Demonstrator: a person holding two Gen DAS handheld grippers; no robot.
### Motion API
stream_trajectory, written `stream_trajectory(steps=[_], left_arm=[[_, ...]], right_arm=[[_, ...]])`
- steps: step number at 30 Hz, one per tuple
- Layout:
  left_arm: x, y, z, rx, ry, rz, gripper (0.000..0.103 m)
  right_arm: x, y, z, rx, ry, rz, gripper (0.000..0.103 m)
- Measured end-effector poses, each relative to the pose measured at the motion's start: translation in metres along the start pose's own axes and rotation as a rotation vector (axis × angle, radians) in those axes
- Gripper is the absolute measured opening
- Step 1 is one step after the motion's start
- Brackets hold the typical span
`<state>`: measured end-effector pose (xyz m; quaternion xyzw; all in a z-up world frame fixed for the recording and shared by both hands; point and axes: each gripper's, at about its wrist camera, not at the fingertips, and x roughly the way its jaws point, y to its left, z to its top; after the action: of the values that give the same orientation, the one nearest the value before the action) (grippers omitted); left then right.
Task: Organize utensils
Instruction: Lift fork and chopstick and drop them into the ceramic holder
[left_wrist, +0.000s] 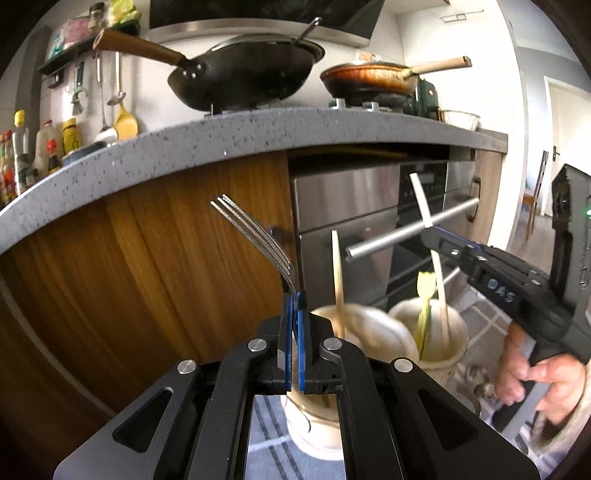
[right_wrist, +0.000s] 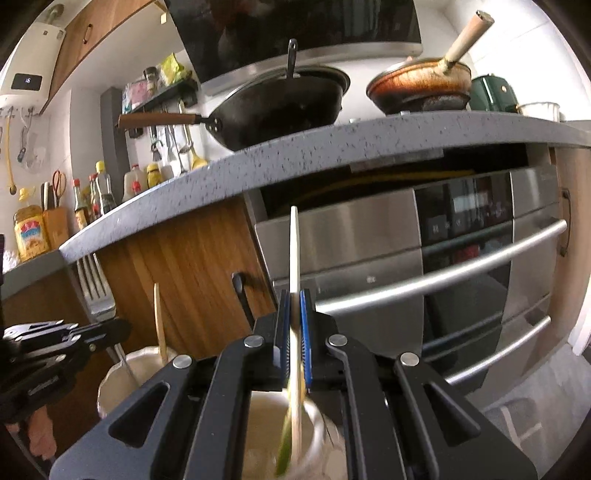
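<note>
Utensils are split between two grippers and two cream cups on the floor in front of a kitchen counter. The left gripper has its blue pads pressed together on the neck of a metal fork — tines up, tilted toward the left, held above the left cup. In the right wrist view the fork shows at the far left, its handle running down into that cup.

The right gripper pinches a pale chopstick between its pads; the stick stands nearly upright, and its lower end reaches down into the right cup just below the gripper. From the left wrist view, the right gripper sits above the right cup, with the chopstick passing through its tips.

A second, wooden chopstick stands in the left cup, leaning slightly. A yellow-green utensil stands in the right cup beside the held stick — its type is hard to tell.

Behind everything are a wooden cabinet door, a steel oven with bar handles, and the grey speckled counter carrying a black wok and a brown pan.
</note>
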<state>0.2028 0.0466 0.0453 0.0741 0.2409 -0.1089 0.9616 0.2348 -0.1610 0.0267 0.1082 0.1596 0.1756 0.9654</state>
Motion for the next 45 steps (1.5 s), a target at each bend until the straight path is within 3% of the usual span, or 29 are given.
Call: stream_trajectory(steps=[7,25,30,33,35,37,45], left_arm=[[0.003,-0.004,-0.008,0.012,0.026,-0.009,0.003],[0.017,-0.012,-0.012,0.026,0.070,-0.013,0.003],[0.017,-0.012,-0.012,0.030,0.069,-0.011,0.004],[0.014,-0.015,-0.010,0.035,0.066,-0.023,0.018],[0.007,-0.017,-0.007,0.040,0.045,-0.004,0.030],[0.001,-0.018,-0.005,0.047,0.026,0.026,0.051],[-0.046,-0.018,-0.002,0.013,-0.022,0.035,0.079]], right_arm=[[-0.013,-0.005,-0.013,0.000,0.098,-0.001,0.004],[-0.009,-0.012,-0.015,0.032,0.150,-0.001,0.005],[-0.008,-0.013,-0.014,0.036,0.158,-0.003,0.010],[-0.007,-0.015,-0.011,0.059,0.179,0.002,0.026],[-0.010,-0.016,-0.007,0.078,0.187,0.007,0.029],[-0.016,-0.016,-0.002,0.087,0.184,0.007,0.032],[-0.069,-0.012,0.016,0.075,0.179,0.017,0.066]])
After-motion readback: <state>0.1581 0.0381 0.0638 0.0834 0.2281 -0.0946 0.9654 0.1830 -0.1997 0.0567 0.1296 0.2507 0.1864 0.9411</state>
